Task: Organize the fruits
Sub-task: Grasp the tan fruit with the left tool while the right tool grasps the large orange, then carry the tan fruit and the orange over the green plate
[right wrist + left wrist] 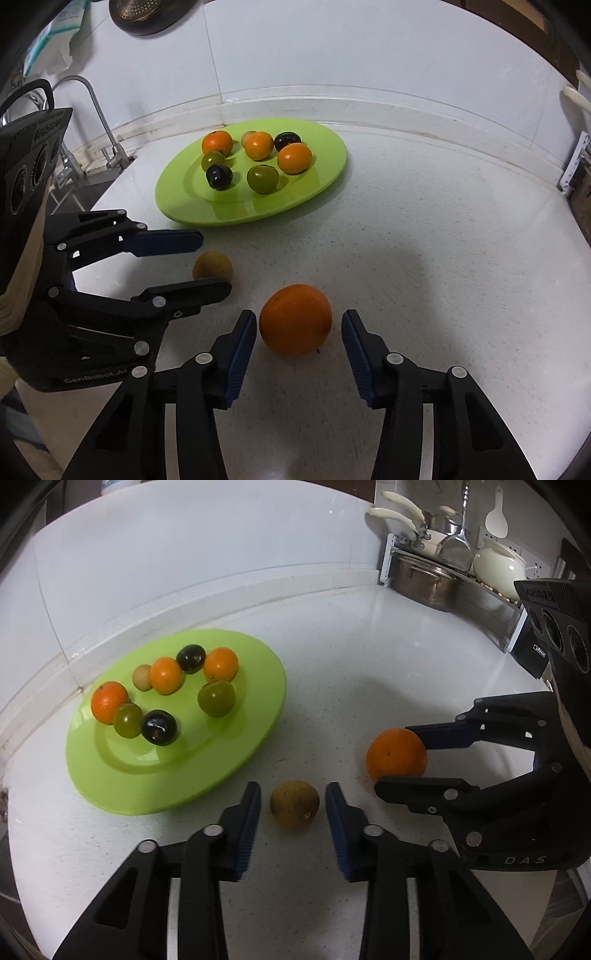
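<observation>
A green plate [258, 716] [325, 173] on the white counter holds several fruits: oranges, green fruits, dark plums and a small tan one. A small brown fruit [294, 804] [212, 266] lies on the counter between the fingers of my open left gripper [292, 801] [216, 264]. An orange [295, 319] [396, 754] lies on the counter between the fingers of my open right gripper [298, 325] [397, 757]. Neither fruit is clamped; gaps show on both sides.
A rack with a steel pot [424, 579], ladles and a white teapot [496, 566] stands at the counter's far right. A tap [92, 110] and sink lie to the left. A wall runs behind the plate.
</observation>
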`<control>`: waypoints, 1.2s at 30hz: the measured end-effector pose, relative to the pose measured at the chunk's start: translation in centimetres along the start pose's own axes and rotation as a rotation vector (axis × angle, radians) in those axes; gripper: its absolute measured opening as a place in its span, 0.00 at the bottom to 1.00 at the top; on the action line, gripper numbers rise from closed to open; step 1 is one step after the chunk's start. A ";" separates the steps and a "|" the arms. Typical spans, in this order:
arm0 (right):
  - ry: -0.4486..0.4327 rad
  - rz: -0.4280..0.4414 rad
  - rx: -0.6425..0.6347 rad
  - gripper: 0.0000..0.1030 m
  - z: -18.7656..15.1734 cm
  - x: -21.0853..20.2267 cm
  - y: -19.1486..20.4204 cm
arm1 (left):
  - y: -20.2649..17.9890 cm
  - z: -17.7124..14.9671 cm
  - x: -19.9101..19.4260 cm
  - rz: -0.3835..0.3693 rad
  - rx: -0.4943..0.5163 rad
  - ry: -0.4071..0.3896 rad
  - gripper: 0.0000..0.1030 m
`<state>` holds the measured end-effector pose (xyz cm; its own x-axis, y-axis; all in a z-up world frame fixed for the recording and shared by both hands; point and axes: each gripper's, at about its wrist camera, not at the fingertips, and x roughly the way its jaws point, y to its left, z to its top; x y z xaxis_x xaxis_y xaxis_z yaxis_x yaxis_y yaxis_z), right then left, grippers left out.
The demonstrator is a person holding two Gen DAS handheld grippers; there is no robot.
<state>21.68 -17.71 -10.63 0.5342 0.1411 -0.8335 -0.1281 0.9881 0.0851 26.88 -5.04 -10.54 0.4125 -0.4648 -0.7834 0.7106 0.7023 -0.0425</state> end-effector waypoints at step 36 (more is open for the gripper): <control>-0.161 0.030 0.056 0.40 1.4 -5.0 1.9 | 0.1 -0.4 -8.8 0.120 -0.126 -0.162 0.27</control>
<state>19.88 -16.51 -5.53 0.6584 0.1738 -0.7323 -0.1012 0.9846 0.1427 23.11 -0.63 -3.86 0.5831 -0.4472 -0.6782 0.5784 0.8148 -0.0399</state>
